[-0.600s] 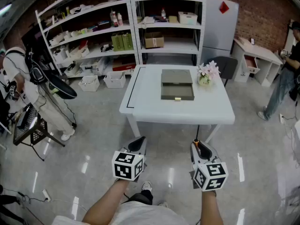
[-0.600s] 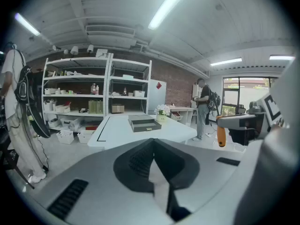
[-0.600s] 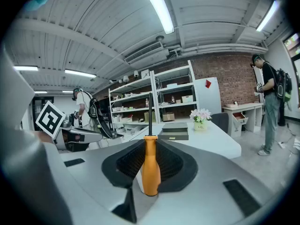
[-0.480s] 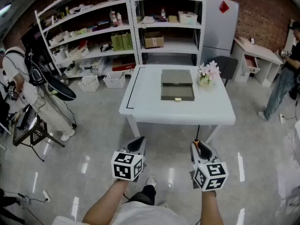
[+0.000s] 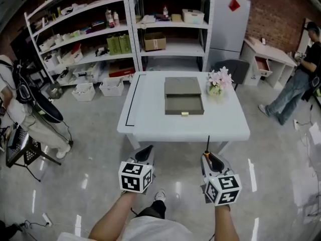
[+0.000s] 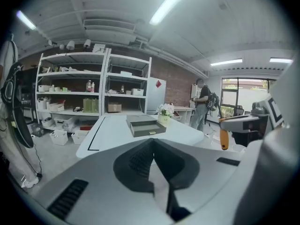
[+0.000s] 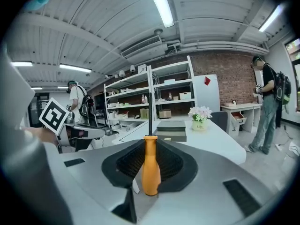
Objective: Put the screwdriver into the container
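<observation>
Orange plastic is sitting between my right jaws: the handle of the screwdriver (image 7: 151, 165), which my right gripper (image 5: 212, 160) is clamping, both pads closing on it from the sides. Its dark shaft is pointing straight out ahead of the jaws, toward the table, and the tool is hanging in the air over the pale floor (image 5: 90, 154), on my side of the table's near edge and well apart from the container. My left gripper (image 5: 144, 154) is hovering beside it at about the same height, its jaws pressing together with nothing between them.

Ahead of both, the container (image 5: 183, 95), a grey box, is lying near the middle of the white table (image 5: 150, 119) with its drawer pulled out toward me, a small brass handle showing on the front. Just to its right a pot of pale flowers (image 5: 216, 82) is standing. Behind the table, white shelves (image 5: 100, 34) are holding boxes and bottles against a brick wall. One person (image 5: 296, 79) is standing at the far right by a desk, and another person (image 5: 20, 104) at the far left.
</observation>
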Demonstrator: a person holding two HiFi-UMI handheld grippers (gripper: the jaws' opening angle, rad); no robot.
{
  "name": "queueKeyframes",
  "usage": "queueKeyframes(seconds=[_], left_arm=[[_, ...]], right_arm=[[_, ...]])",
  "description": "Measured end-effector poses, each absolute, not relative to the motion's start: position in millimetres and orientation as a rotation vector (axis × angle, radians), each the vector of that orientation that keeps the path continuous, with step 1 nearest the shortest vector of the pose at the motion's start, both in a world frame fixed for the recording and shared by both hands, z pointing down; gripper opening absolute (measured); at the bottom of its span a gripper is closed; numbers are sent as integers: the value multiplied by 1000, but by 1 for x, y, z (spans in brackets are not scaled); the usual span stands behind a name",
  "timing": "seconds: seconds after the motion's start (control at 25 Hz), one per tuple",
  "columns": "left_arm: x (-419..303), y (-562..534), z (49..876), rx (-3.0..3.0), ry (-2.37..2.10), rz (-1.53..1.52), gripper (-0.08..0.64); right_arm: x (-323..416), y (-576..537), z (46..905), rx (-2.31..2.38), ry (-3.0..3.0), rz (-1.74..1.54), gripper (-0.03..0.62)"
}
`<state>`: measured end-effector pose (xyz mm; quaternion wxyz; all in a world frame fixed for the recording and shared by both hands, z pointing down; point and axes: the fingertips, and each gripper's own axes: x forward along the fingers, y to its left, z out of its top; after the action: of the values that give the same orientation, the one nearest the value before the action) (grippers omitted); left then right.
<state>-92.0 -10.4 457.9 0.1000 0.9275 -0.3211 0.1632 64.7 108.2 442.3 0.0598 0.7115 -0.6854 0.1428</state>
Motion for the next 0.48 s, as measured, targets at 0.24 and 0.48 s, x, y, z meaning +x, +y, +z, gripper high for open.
queueKeyframes(seconds=[0.24,0.48], left_arm=[[-67,-61,461,2732,-890,485,3],[-46,-110,459,2721,-839,496,2]], right_arm=[[84,61,443,2176,-2038,462,75],[99,17,436,2189,-1994,479,75]])
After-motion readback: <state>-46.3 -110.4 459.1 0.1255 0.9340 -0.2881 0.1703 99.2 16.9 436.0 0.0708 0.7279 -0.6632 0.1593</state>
